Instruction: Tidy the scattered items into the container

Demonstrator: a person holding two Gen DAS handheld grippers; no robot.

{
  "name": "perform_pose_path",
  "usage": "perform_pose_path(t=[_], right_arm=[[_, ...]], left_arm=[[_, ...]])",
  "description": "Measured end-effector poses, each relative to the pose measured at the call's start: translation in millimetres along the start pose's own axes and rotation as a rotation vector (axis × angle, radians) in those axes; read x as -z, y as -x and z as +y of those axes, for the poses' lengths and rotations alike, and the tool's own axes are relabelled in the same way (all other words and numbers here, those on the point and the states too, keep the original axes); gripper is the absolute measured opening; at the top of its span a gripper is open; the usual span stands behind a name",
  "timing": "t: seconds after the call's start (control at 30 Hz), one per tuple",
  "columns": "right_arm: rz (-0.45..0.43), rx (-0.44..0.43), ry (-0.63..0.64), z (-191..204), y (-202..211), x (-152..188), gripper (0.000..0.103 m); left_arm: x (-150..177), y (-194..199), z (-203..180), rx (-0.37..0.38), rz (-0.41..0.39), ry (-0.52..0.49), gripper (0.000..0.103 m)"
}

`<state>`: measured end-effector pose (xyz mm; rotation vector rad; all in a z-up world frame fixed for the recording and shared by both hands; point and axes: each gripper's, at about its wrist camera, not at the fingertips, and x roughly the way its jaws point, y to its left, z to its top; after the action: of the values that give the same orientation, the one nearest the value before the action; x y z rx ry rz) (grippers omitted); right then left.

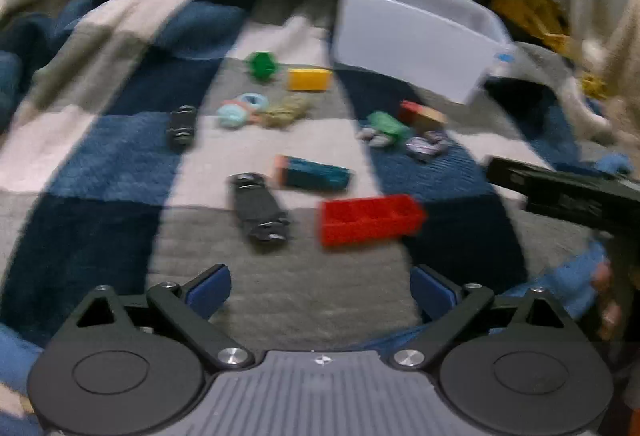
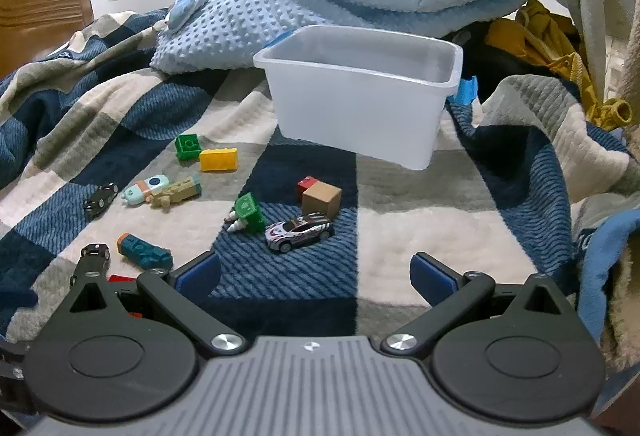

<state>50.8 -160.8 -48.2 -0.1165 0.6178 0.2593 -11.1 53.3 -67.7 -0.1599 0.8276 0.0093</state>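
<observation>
Nearest my right gripper (image 2: pixel 316 272), its jaws spread and empty, lies the silver-and-black striped toy car (image 2: pixel 299 231) on the checked blue, grey and white blanket (image 2: pixel 420 228). My left gripper (image 1: pixel 320 292), likewise released, hovers before the red plastic building brick (image 1: pixel 370 219) and a teal toy vehicle (image 1: pixel 314 174). Beyond stands the translucent white plastic bin (image 2: pixel 360 104), apparently empty: nothing seems tidied yet and every toy remains. Open blanket right of the car offers room; piled bedding hems the bin behind.
</observation>
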Motion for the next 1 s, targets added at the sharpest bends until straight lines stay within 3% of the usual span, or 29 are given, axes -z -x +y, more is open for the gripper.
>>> perform_pose_path(t=[0.07,0.13,0.23,0.4,0.57,0.7,0.8,0.9,1.0], right_arm=[[0.000,-0.006,0.009,1,0,1,0.103],[-0.006,-0.003,0.017,2,0,2,0.103],[-0.001,-0.008,0.007,2,-2,1,0.103],[-0.003,-0.013,0.023,3,-3,3,0.103],[0.003,-0.003,0.019,0,-8,4,0.103],[0.017,-0.017,0.008,-4,-12,6,0.103],[0.032,-0.037,0.003,-7,-16,6,0.103],[0.022,-0.046,-0.011,-9,-18,8,0.103],[0.005,-0.017,0.033,-7,-21,7,0.103]], left_arm=[[-1,8,-1,-0.100,-0.079,-0.041,0.093],[-4,11,2,-0.125,-0.113,-0.047,0.093],[-13,0,4,-0.171,-0.061,-0.026,0.093],[-13,-27,4,-0.180,0.007,-0.002,0.090],[-18,-40,-9,-0.227,0.006,-0.049,0.089],[-23,-49,-10,-0.178,0.027,-0.003,0.089],[-23,-59,-12,-0.212,0.061,-0.005,0.090],[-21,-55,-19,-0.210,0.025,-0.069,0.090],[-20,-54,-17,-0.199,0.027,-0.025,0.090]])
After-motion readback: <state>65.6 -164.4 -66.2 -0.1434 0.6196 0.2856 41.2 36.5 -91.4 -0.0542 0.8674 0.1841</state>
